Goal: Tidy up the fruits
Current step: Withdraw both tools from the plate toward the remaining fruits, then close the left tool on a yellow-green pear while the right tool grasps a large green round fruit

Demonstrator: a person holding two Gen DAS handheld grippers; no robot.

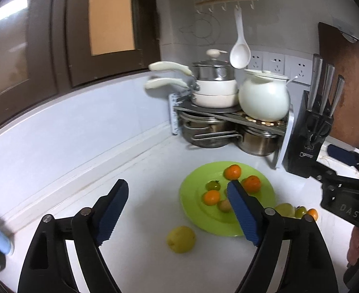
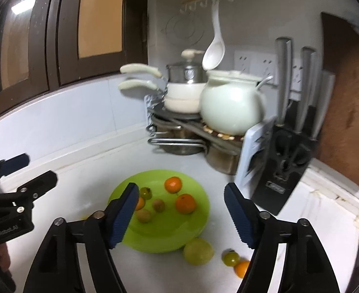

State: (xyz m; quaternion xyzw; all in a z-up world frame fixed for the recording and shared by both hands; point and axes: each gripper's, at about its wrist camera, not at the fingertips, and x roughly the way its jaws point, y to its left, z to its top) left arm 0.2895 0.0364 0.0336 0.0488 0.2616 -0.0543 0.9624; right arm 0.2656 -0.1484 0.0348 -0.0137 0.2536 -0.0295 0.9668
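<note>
Both the left gripper [image 1: 177, 212] and right gripper [image 2: 181, 211] hover spread and empty; the green plate [image 2: 191, 234] holds 6 small fruits. Judged mid-gathering: a yellow-green fruit [image 2: 198, 251] at the plate's 5 o'clock and 2 small ones [image 2: 236, 263] beyond need pinching next.

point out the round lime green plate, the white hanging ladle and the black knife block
round lime green plate [image 2: 191, 234]: right wrist view, bare front rim
white hanging ladle [image 1: 239, 55]: left wrist view, bowl
black knife block [image 1: 306, 141]: left wrist view, front face
</note>
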